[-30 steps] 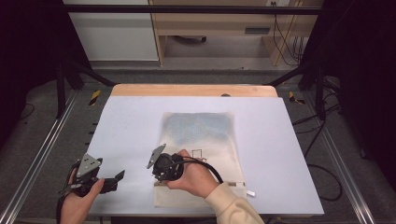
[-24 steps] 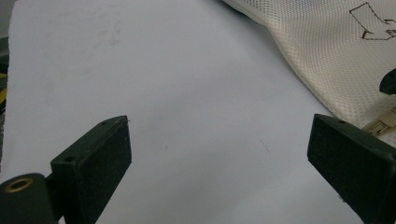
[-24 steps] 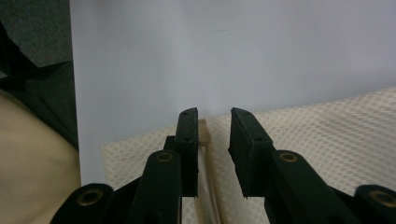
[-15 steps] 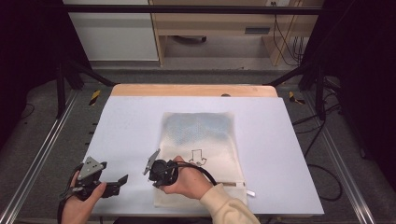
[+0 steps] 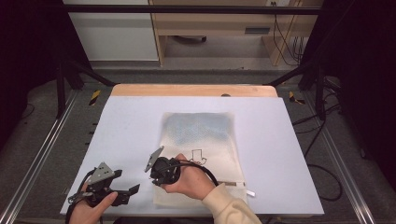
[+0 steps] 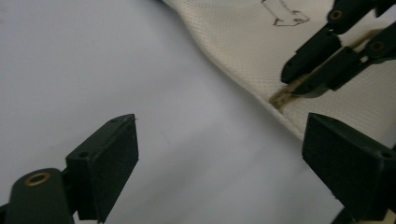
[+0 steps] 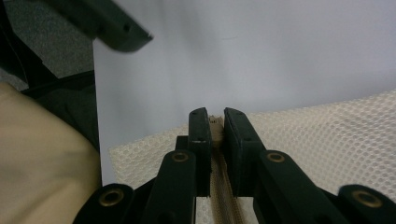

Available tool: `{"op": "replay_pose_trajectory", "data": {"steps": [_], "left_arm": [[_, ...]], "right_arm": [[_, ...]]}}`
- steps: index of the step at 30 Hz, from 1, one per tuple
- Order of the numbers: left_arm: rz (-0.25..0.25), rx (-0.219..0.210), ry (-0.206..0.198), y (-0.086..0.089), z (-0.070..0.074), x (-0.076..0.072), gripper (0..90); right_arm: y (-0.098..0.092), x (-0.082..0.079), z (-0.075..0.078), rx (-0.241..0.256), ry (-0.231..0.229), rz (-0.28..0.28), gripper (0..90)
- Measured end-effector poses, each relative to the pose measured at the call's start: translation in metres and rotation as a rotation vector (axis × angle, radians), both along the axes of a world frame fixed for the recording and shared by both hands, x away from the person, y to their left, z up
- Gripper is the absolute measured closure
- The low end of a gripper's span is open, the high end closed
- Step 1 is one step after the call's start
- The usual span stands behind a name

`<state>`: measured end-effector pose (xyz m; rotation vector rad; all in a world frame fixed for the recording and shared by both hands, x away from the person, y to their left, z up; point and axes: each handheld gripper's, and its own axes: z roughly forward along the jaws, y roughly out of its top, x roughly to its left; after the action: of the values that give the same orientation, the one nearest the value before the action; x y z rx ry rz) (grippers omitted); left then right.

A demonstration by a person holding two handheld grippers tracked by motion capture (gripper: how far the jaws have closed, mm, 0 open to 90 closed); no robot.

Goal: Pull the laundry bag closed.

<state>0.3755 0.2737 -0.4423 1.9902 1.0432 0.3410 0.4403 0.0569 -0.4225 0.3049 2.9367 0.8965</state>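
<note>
Sliding leftward, my right claw pinches the mesh bag's zipper end; left claw, gaping beside it, should anchor fabric.

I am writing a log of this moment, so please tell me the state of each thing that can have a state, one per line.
Mesh bag: lying flat on the table, its near edge toward the person.
Zipper: its end is pinched between the right tongs' jaws.
Right tongs: shut on the zipper.
Left tongs: open, holding nothing, beside the bag's edge.
</note>
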Motion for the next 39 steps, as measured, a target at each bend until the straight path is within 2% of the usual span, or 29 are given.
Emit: {"op": "replay_pose_trajectory", "data": {"steps": [2, 5, 7, 16, 21, 23, 25, 30, 34, 36, 39], "left_arm": [[-0.026, -0.028, 0.01, -0.005, 0.0, -0.003, 15.0], [-0.068, -0.061, 0.035, -0.015, -0.003, -0.005, 15.2], [-0.092, -0.065, 0.052, -0.022, -0.006, -0.006, 15.1], [-0.118, -0.123, 0.083, -0.042, -0.013, 0.001, 18.4], [-0.116, -0.133, 0.102, -0.049, -0.019, 0.009, 26.4], [-0.137, -0.155, 0.115, -0.05, -0.022, 0.012, 30.5], [-0.157, -0.156, 0.126, -0.052, -0.023, 0.015, 33.9], [-0.194, -0.173, 0.157, -0.054, -0.029, 0.022, 39.0], [-0.221, -0.194, 0.17, -0.057, -0.033, 0.024, 39.6], [-0.233, -0.223, 0.184, -0.06, -0.035, 0.026, 40.8], [-0.244, -0.215, 0.186, -0.061, -0.037, 0.028, 41.9]], "right_arm": [[-0.001, -0.001, 0.003, 0.007, -0.004, -0.002, 81.7], [-0.004, -0.001, 0.006, 0.014, -0.008, -0.005, 81.7], [-0.004, -0.001, 0.008, 0.018, -0.009, -0.008, 81.7], [-0.008, -0.003, 0.013, 0.045, -0.02, -0.014, 81.7], [-0.01, -0.005, 0.016, 0.051, -0.025, -0.019, 81.7], [-0.01, -0.005, 0.017, 0.053, -0.023, -0.019, 81.7], [-0.01, -0.005, 0.017, 0.056, -0.028, -0.025, 81.7], [-0.011, -0.002, 0.017, 0.056, -0.026, -0.008, 81.7], [-0.01, -0.003, 0.016, 0.059, -0.021, -0.021, 81.7], [-0.01, -0.003, 0.016, 0.059, -0.022, -0.017, 81.7], [-0.01, -0.002, 0.016, 0.053, -0.023, -0.009, 81.7]]}}
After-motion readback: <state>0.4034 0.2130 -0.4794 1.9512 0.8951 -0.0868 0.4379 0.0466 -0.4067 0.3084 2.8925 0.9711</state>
